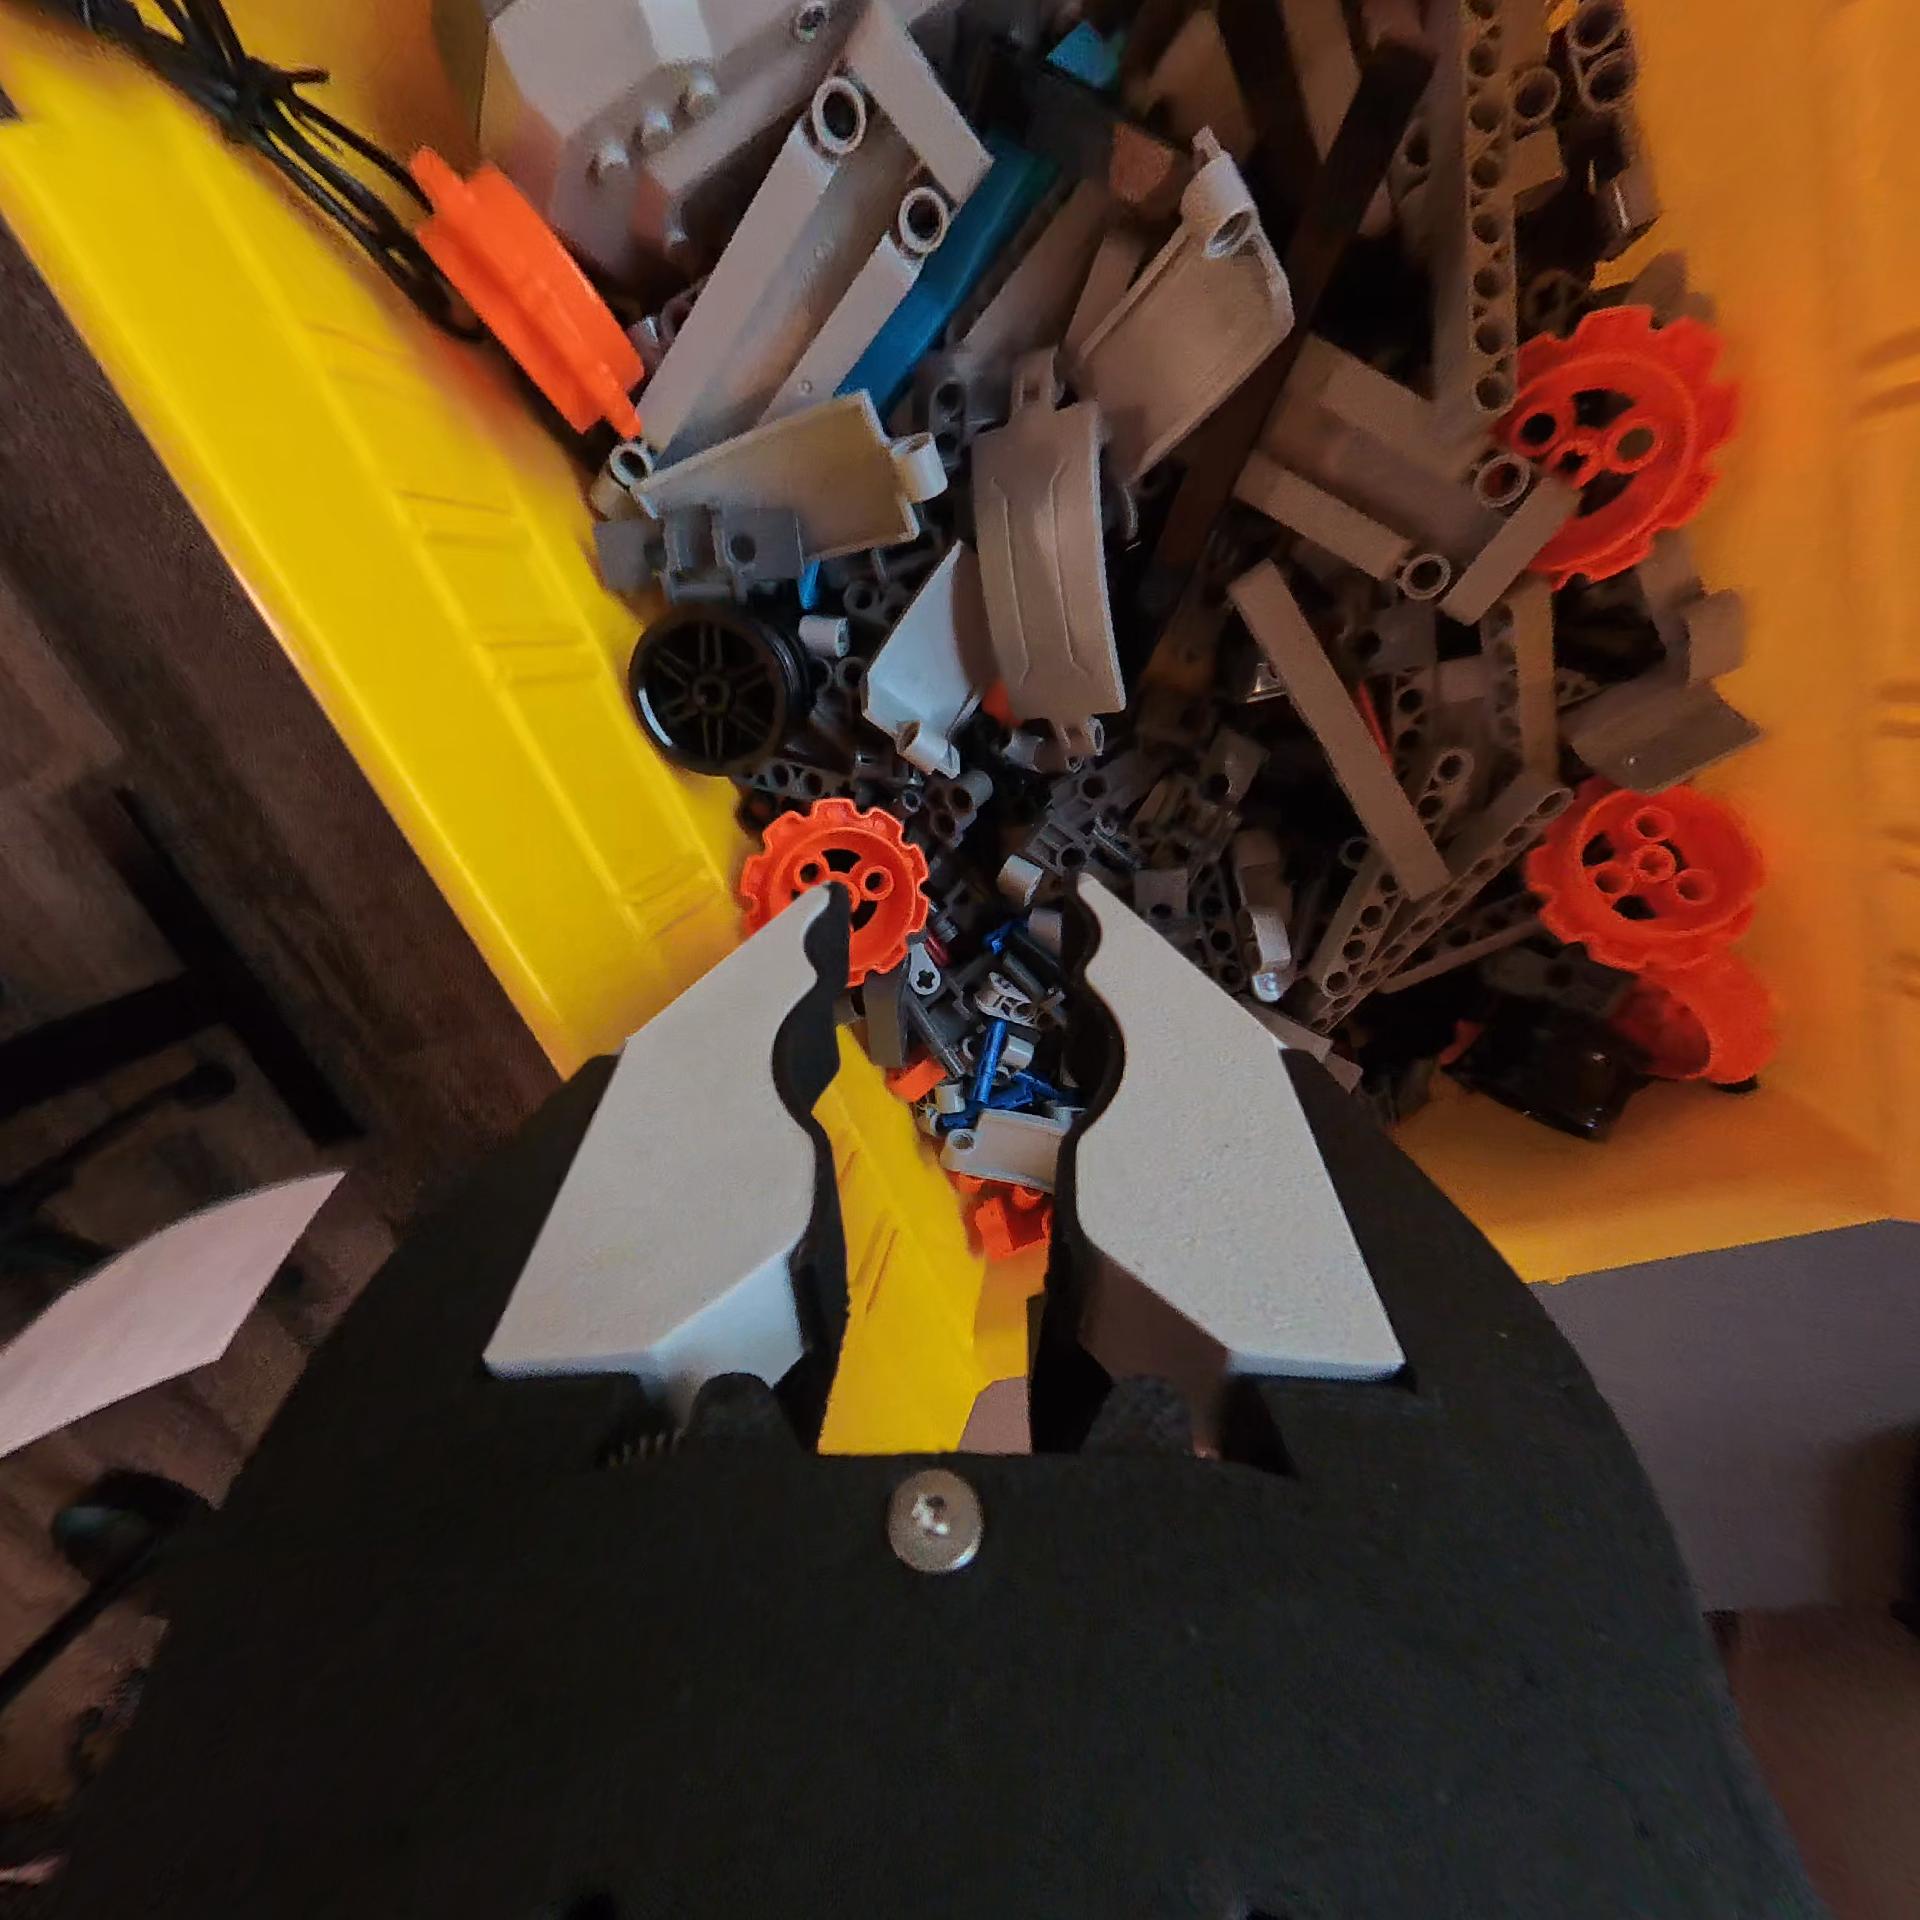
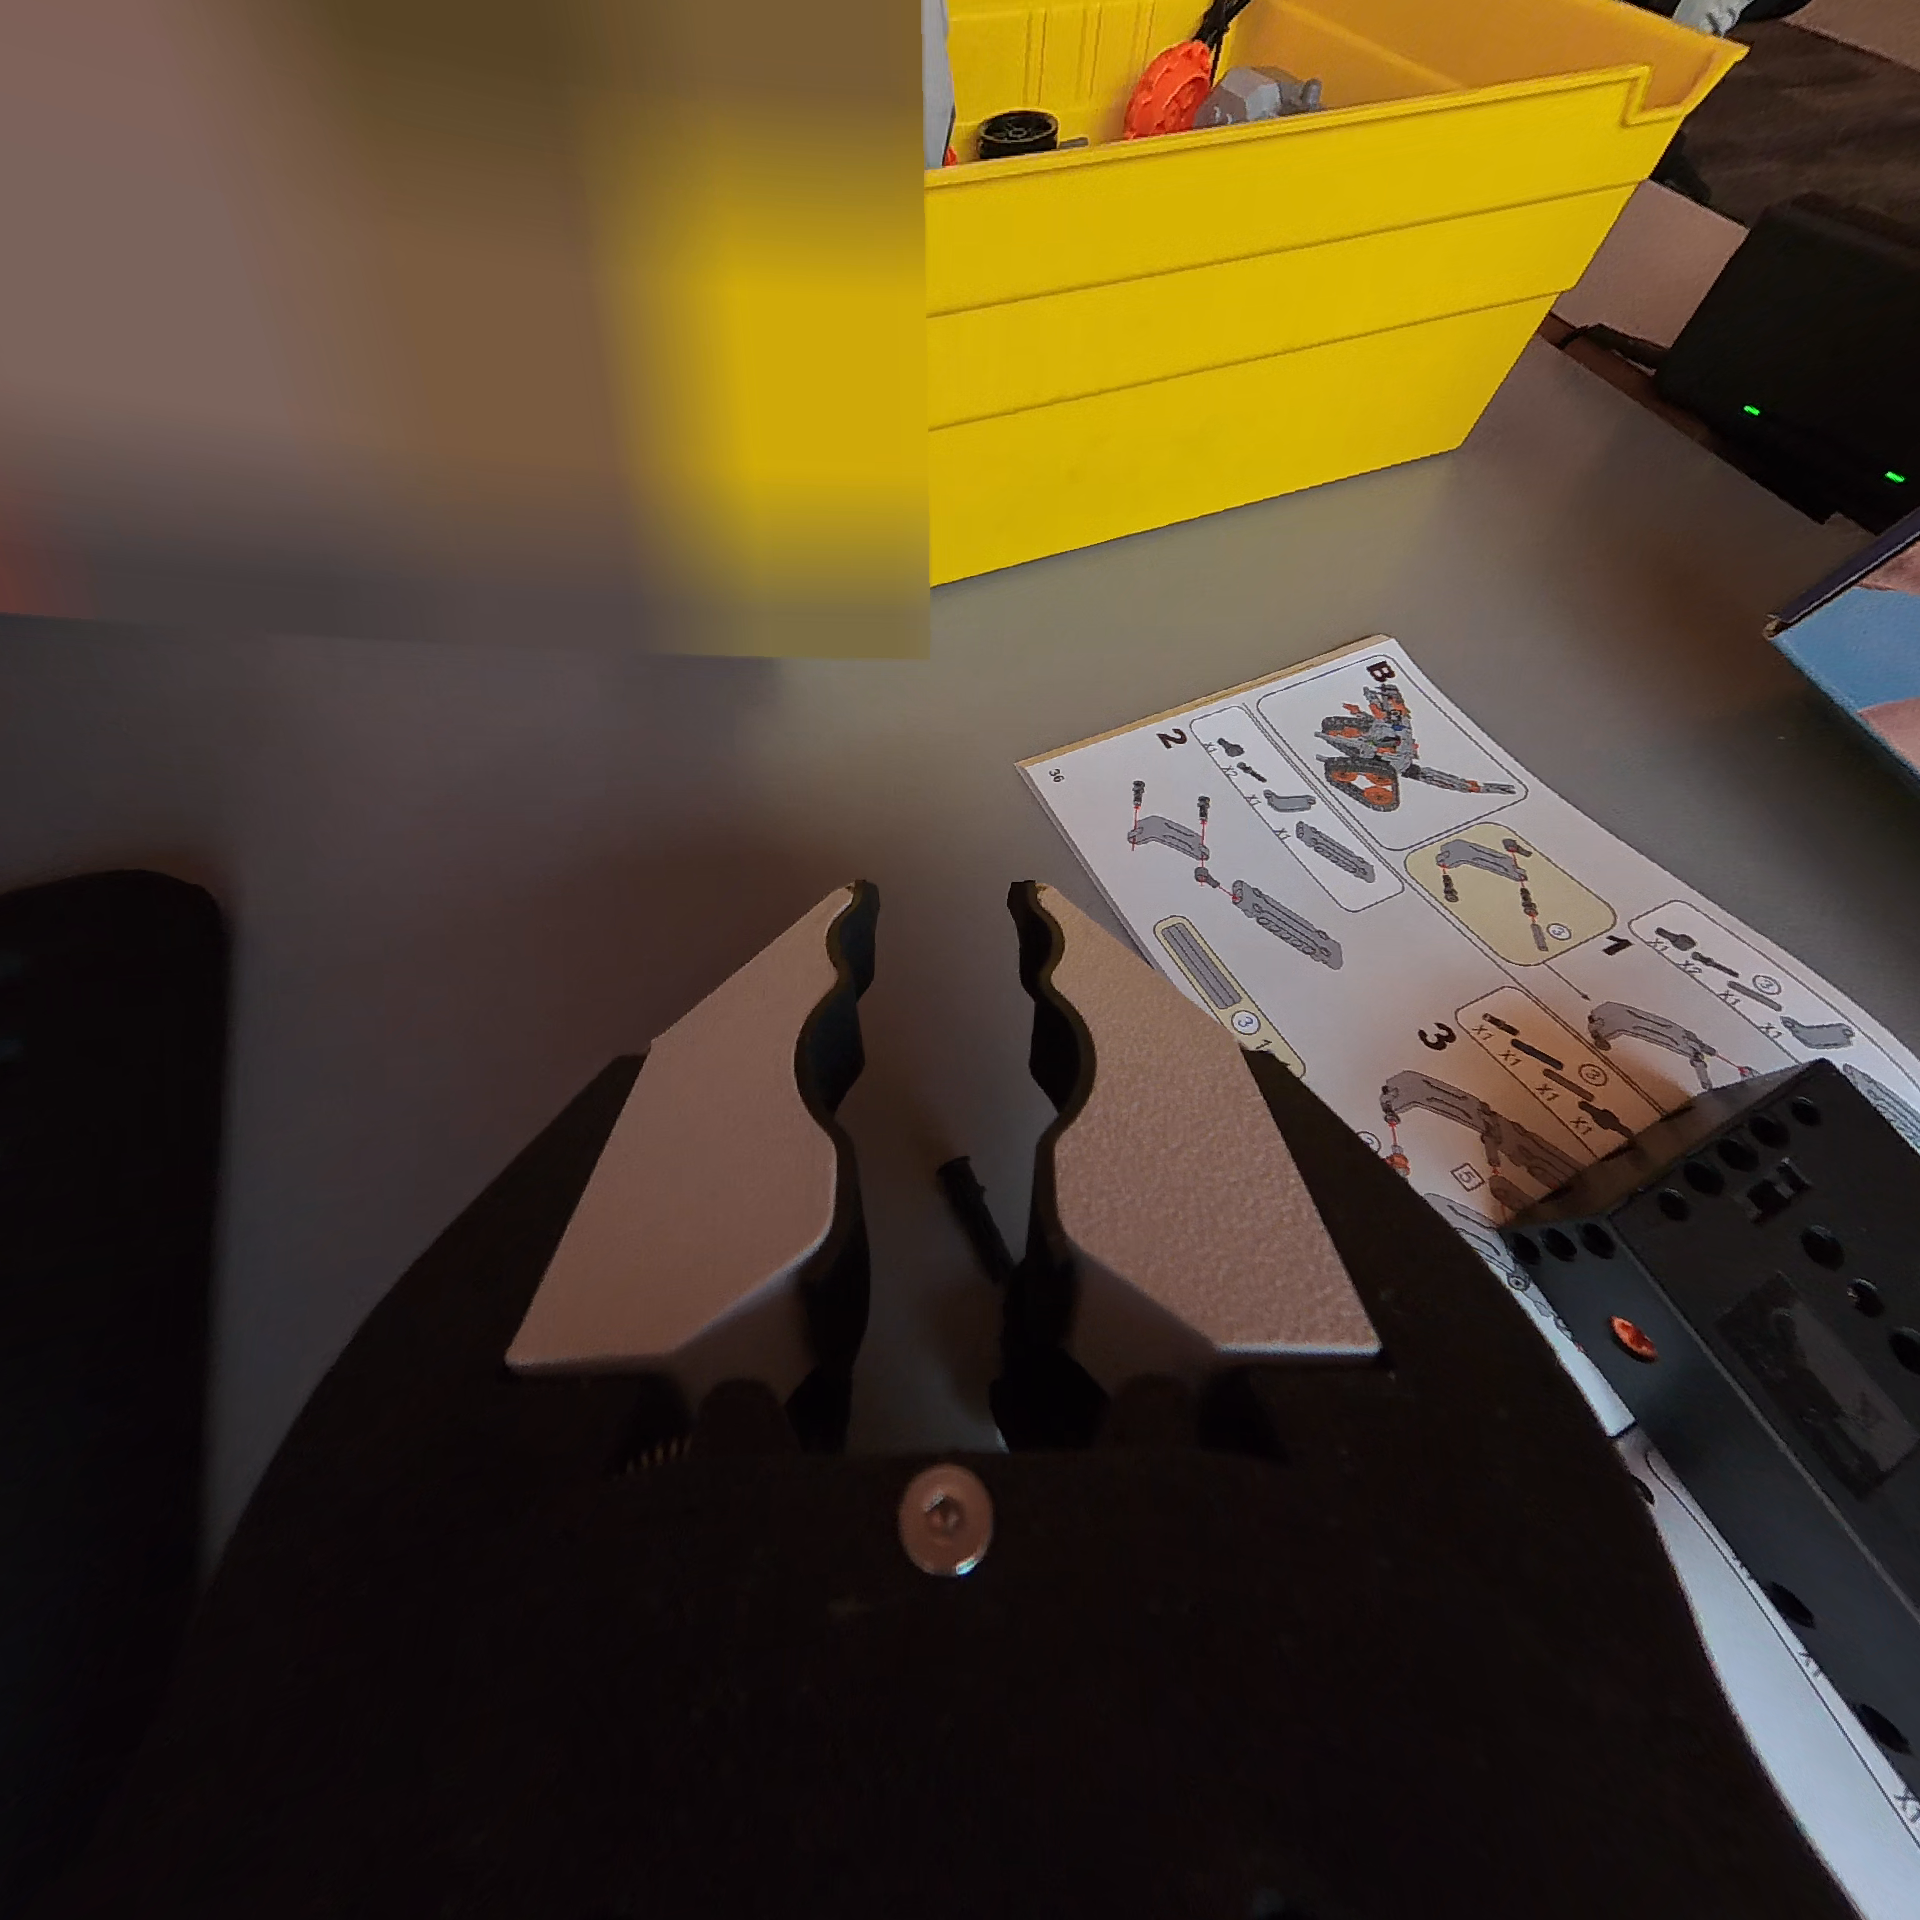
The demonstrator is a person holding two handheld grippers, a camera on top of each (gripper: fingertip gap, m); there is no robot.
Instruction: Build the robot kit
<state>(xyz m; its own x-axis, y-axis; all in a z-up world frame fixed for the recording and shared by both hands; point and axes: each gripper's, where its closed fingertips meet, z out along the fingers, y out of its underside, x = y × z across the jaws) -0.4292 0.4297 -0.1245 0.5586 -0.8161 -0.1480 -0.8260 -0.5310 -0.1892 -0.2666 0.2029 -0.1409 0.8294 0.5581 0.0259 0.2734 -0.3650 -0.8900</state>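
Left tongs, jaws apart and empty, hang over the yellow plastic bin of loose grey, black and orange building pieces (small pins lie just beneath). Right tongs, likewise apart, hover over a small black pin on the grey tabletop; it could roll if nudged.

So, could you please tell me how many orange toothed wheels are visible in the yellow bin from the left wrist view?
3 clearly: one by the left tool's fingertip at the bin's left wall, two against the right wall, upper and lower. Others may be buried.
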